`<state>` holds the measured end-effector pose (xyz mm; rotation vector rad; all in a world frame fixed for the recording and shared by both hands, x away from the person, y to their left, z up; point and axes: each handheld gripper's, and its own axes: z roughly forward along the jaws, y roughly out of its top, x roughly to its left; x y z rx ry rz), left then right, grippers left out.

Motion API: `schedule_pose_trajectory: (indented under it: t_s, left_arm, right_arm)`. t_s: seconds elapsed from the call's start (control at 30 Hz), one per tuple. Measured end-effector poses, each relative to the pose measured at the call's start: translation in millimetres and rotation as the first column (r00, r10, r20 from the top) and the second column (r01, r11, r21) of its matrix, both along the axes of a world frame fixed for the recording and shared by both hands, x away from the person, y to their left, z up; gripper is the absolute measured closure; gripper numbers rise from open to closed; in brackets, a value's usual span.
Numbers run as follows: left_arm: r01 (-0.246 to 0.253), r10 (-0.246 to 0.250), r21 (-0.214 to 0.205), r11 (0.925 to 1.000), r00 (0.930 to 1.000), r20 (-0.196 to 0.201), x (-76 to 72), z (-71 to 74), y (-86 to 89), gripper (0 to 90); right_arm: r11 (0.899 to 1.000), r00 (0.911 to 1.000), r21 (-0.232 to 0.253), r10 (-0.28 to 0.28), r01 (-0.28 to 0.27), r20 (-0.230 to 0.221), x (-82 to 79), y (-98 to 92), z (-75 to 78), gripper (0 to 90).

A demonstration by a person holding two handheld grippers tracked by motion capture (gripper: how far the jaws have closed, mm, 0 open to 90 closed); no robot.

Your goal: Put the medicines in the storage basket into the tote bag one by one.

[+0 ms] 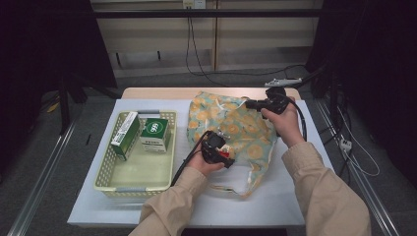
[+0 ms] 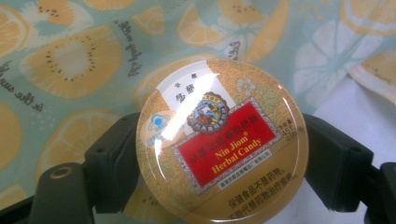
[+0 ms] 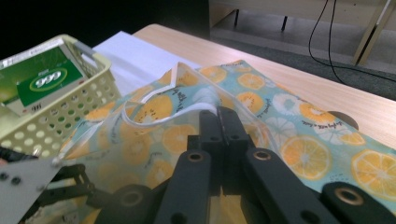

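A round golden herbal candy tin (image 2: 219,144) with a red label sits between my left gripper's (image 2: 222,158) black pads, which press on its sides. In the high view the left gripper (image 1: 221,147) holds the tin (image 1: 225,154) low over the middle of a fabric bag (image 1: 241,130) printed with orange slices on pale blue. The bag's cloth (image 2: 70,60) lies just behind the tin. My right gripper (image 1: 249,104) is at the bag's far right corner. Its jaws (image 3: 219,116) are shut on the bag's white-trimmed rim, holding it up; the bag (image 3: 303,140) spreads out beyond.
A cream perforated basket (image 1: 110,167) stands at the left with a green-and-white box (image 1: 125,133) and a green 999 box (image 1: 156,132) inside. The basket (image 3: 70,112) is also left of the bag. A white mat (image 1: 275,201) covers the wooden table (image 1: 157,92).
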<state>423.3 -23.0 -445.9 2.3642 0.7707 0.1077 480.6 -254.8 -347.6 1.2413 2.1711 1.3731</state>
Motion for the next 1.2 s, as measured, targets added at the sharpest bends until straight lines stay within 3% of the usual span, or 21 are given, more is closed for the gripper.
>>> schedule_pose_trajectory:
  t_s: [0.17,0.33,0.63,0.73,0.87,1.0,1.1,1.2]
  left_arm:
    - [-0.012,0.012,-0.026,0.9996,0.9997,-0.021,2.3,2.6,2.5,20.9]
    - [-0.032,0.033,-0.074,0.9967,0.9994,0.009,3.2,12.7,3.9,20.9]
    - [-0.062,0.067,-0.087,0.9942,0.9965,0.05,13.7,33.6,-0.2,20.8]
    - [-0.074,0.08,-0.116,0.9905,0.9953,0.054,21.6,37.6,-1.1,20.8]
    - [-0.059,0.067,-0.117,0.9914,0.9955,0.066,31.6,38.0,-4.5,20.9]
    - [-0.051,0.056,-0.104,0.9933,0.9972,0.049,43.8,35.1,-11.9,20.8]
    - [-0.072,0.079,-0.121,0.99,0.9955,0.052,54.3,29.8,-16.2,20.7]
    - [-0.091,0.107,-0.145,0.9852,0.989,0.103,63.3,25.7,-16.5,19.8]
  right_arm:
    - [1.0,0.9998,-0.007,0.016,-0.016,-0.011,1.6,5.2,-4.3,90.0]
    - [1.0,0.9993,-0.015,0.026,-0.026,-0.026,3.2,10.4,-12.6,90.0]
    - [0.999,0.9988,-0.004,0.032,-0.032,-0.038,7.9,14.4,-21.1,90.0]
    - [0.999,0.9986,-0.005,0.033,-0.034,-0.041,8.5,15.0,-22.4,90.0]
    - [0.999,0.9983,-0.003,0.035,-0.035,-0.046,9.5,15.1,-24.7,90.0]
    - [0.999,0.9979,-0.004,0.034,-0.035,-0.056,10.7,16.4,-27.0,90.0]
    - [1.0,0.9979,0.002,0.03,-0.03,-0.058,11.6,17.8,-27.8,90.0]
    - [0.999,0.9976,0.004,0.035,-0.034,-0.06,12.6,18.6,-28.9,90.0]
